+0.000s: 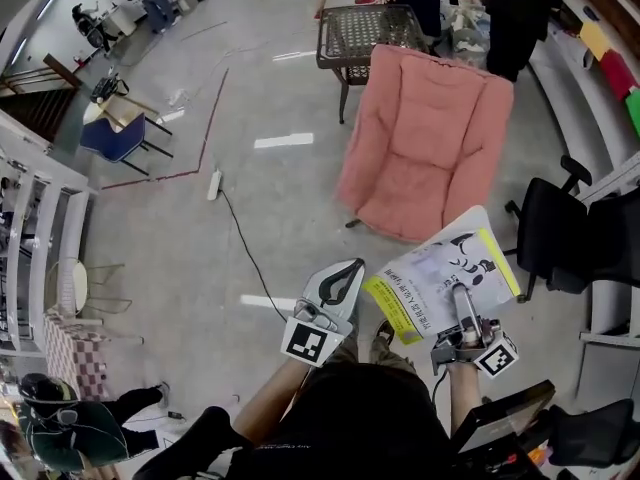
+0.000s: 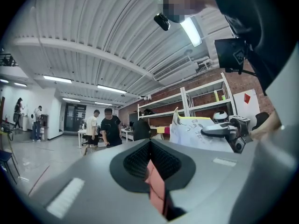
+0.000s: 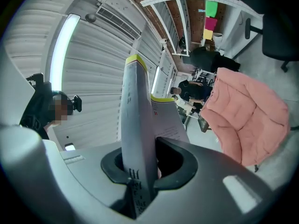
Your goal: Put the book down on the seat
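Grey floor (image 1: 270, 228) carrying a pink padded seat (image 1: 425, 143), a dark wicker table (image 1: 368, 30) just behind it, a white power strip (image 1: 214, 184) with black cable (image 1: 241, 234), and a blue chair (image 1: 113, 135)

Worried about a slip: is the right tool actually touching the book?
Touching. In the right gripper view, the right tool has both jaws clamped on the book.

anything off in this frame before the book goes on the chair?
Mostly fine. The book is pinched at one edge by the right gripper, and in the right gripper view its leaves splay apart instead of lying shut. A power strip with its cable lies loose across the floor left of the pink chair.
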The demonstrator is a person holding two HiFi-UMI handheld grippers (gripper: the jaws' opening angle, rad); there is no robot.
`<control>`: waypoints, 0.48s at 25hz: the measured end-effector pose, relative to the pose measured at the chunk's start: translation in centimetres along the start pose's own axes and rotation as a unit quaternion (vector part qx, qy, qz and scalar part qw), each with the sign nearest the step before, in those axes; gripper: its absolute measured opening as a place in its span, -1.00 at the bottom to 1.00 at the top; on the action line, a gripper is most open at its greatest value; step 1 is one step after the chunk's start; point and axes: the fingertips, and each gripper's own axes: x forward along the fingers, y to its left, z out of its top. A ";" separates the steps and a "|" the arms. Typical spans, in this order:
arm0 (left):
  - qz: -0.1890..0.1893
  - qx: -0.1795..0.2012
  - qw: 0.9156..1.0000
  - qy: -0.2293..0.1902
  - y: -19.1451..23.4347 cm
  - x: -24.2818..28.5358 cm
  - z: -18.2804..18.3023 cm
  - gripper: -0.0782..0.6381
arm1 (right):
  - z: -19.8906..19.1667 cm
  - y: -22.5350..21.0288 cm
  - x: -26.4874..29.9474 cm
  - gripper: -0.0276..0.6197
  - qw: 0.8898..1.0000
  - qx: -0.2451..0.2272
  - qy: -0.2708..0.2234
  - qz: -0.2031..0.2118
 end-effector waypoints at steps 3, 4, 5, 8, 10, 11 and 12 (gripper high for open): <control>-0.012 -0.006 1.000 0.001 2.2 1.9 -0.6 -0.79 | 0.3 -1.0 1.9 -0.62 1.000 0.003 -0.008 -0.013; -0.018 -0.009 1.000 0.001 3.0 2.7 -0.7 -0.79 | 0.4 -1.3 2.7 -0.62 1.000 0.002 -0.011 -0.017; -0.024 -0.012 1.000 -0.001 3.8 3.5 -0.8 -0.79 | 0.5 -1.6 3.6 -0.62 1.000 -0.001 -0.014 -0.022; -0.048 -0.012 0.999 -0.007 6.5 5.3 -0.8 -0.79 | 0.5 -2.1 6.5 -0.62 0.999 -0.021 -0.023 -0.036; -0.065 -0.014 0.998 -0.008 8.3 6.3 -0.5 -0.79 | 0.5 -2.3 8.5 -0.62 0.998 -0.035 -0.028 -0.042; -0.072 -0.015 0.997 -0.010 9.2 6.7 -0.3 -0.79 | 0.5 -2.3 9.5 -0.62 0.998 -0.041 -0.032 -0.045; -0.079 -0.016 0.997 -0.012 10.1 7.0 -0.2 -0.79 | 0.4 -2.4 10.3 -0.62 0.997 -0.043 -0.036 -0.048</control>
